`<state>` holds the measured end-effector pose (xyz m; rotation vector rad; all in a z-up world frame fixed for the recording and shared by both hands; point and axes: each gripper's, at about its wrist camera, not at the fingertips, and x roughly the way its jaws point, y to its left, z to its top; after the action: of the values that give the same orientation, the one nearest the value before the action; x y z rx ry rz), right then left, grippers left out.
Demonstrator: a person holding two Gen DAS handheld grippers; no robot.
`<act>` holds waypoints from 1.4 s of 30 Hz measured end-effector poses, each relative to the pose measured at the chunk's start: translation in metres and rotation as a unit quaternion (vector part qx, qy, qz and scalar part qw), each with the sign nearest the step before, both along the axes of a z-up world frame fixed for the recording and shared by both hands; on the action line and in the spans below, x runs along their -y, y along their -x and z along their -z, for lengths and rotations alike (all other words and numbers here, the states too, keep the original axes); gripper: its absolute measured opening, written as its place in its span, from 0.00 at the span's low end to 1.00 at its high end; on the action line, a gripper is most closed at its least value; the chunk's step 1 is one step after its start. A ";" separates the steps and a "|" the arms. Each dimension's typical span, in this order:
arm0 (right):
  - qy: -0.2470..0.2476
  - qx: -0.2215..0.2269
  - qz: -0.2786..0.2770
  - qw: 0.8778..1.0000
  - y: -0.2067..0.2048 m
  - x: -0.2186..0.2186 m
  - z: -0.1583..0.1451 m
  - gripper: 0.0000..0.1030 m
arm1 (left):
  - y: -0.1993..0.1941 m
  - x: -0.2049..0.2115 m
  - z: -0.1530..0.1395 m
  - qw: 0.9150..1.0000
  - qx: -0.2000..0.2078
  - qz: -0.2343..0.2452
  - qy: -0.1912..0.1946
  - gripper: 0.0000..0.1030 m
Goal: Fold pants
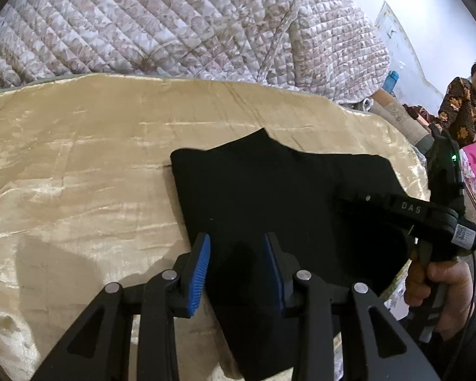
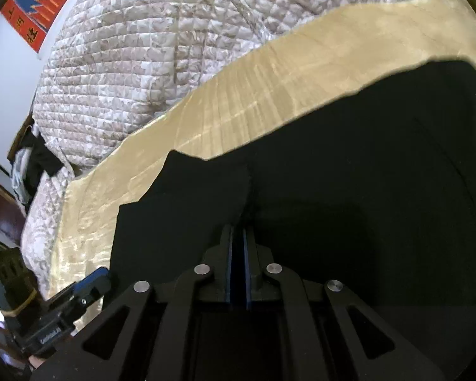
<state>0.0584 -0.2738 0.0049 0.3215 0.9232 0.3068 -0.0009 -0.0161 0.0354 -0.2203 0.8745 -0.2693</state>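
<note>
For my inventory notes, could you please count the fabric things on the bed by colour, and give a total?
Black: 1, the pants
Beige: 1, the cloth spread under the pants
White and brown patterned: 1, the quilt heaped behind
Total: 3

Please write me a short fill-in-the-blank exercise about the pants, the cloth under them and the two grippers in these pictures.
1. The pants are ____ in colour.
2. They lie on a ____ coloured cloth.
3. Behind that cloth is heaped a ____ with a floral pattern.
4. The right gripper has its jaws ____, while the left gripper stands open.

Missing words: black; gold; quilt; shut
</note>
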 end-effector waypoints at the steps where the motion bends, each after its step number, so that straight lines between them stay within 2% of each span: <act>1: 0.020 0.016 0.003 1.000 0.004 0.000 -0.007 0.07 | 0.001 0.000 -0.002 1.000 0.004 0.003 0.005 0.36; 3: 0.048 0.055 -0.004 0.997 0.017 -0.003 -0.022 0.17 | 0.004 0.001 -0.005 1.000 0.012 0.010 0.008 0.36; 4: 0.054 0.071 -0.011 0.996 0.025 -0.005 -0.026 0.27 | 0.005 0.003 -0.004 1.000 0.010 0.012 0.006 0.36; 5: 0.057 0.079 -0.019 0.995 0.031 -0.007 -0.027 0.33 | 0.006 0.005 0.001 1.000 0.004 0.016 0.006 0.36; 6: 0.061 0.077 -0.034 0.995 0.037 -0.012 -0.024 0.34 | 0.007 0.007 0.007 1.000 -0.006 0.019 0.006 0.36; 7: 0.072 0.067 -0.052 0.994 0.042 -0.017 -0.018 0.35 | 0.008 0.010 0.012 1.000 -0.009 0.022 0.000 0.36; 9: 0.116 0.033 -0.090 0.989 0.047 -0.029 0.003 0.35 | 0.015 0.018 0.014 0.999 0.014 0.028 -0.026 0.36; 13: 0.171 0.072 -0.076 0.980 0.049 -0.030 -0.007 0.35 | 0.012 0.022 0.008 0.999 0.017 0.034 -0.038 0.38; 17: 0.139 0.095 -0.068 0.983 0.027 -0.036 -0.024 0.35 | -0.013 0.017 -0.001 0.999 0.025 0.017 -0.041 0.39; 18: 0.135 0.095 -0.075 0.983 0.018 -0.040 -0.023 0.34 | -0.021 0.016 0.000 0.999 0.021 0.019 -0.041 0.43; 20: 0.145 0.060 -0.078 0.985 -0.007 -0.048 -0.006 0.34 | -0.039 0.013 0.014 0.999 -0.020 0.023 -0.042 0.44; 22: 0.147 0.028 -0.058 0.987 -0.017 -0.044 0.010 0.34 | -0.039 0.008 0.017 1.000 -0.013 0.014 -0.019 0.44; 24: 0.127 0.035 -0.047 0.990 -0.012 -0.038 0.005 0.34 | -0.032 0.011 0.015 0.999 -0.006 0.021 -0.030 0.44; 27: 0.137 0.056 -0.050 0.988 0.004 -0.038 -0.002 0.34 | -0.019 0.016 0.011 0.999 0.000 0.024 -0.038 0.44; 32: 0.142 0.062 -0.052 0.987 0.046 -0.037 -0.002 0.34 | 0.011 0.029 0.002 0.998 0.021 0.043 -0.046 0.44; 36: 0.146 0.077 -0.051 0.985 0.080 -0.038 0.005 0.35 | 0.032 0.040 0.011 0.996 0.021 0.068 -0.052 0.44; 40: 0.182 0.090 -0.051 0.978 0.089 -0.039 0.015 0.48 | 0.043 0.048 0.019 0.992 0.057 0.078 -0.084 0.45; 42: 0.176 0.090 -0.053 0.979 0.088 -0.036 0.016 0.48 | 0.042 0.048 0.019 0.992 0.060 0.072 -0.079 0.46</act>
<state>-0.0292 -0.2375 -0.0106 -0.0817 0.7998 0.2588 -0.0428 -0.0637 0.0159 0.0073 0.7883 -0.3416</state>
